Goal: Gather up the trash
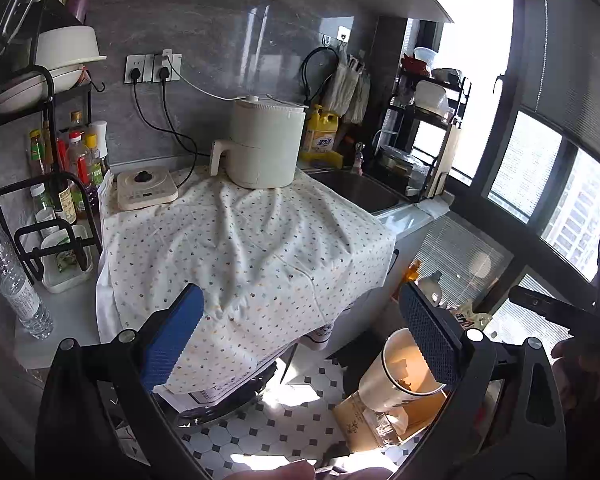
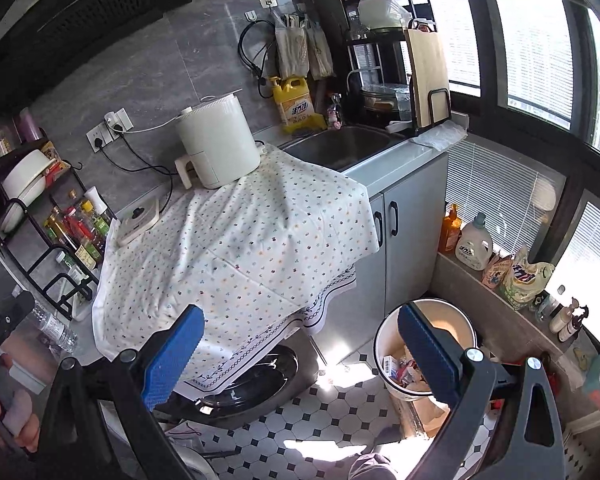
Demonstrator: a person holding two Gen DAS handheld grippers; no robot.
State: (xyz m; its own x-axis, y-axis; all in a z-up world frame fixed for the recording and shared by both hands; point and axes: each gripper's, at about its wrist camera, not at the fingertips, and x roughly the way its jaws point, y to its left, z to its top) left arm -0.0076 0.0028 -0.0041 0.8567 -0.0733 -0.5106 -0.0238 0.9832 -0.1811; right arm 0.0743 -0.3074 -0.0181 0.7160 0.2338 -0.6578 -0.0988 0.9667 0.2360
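Fingers (image 1: pixel 172 336) of both grippers spread wide, grasping nothing. Right finger hides part of the trash bin (image 2: pixel 388 344); its contents blur. Dotted cloth (image 1: pixel 240 248) covers the tabletop.

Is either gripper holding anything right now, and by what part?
Nothing is held. The left gripper and right gripper are both open with empty jaws.

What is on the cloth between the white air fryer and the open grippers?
Nothing: the dotted cloth is bare from the air fryer forward, in both views.
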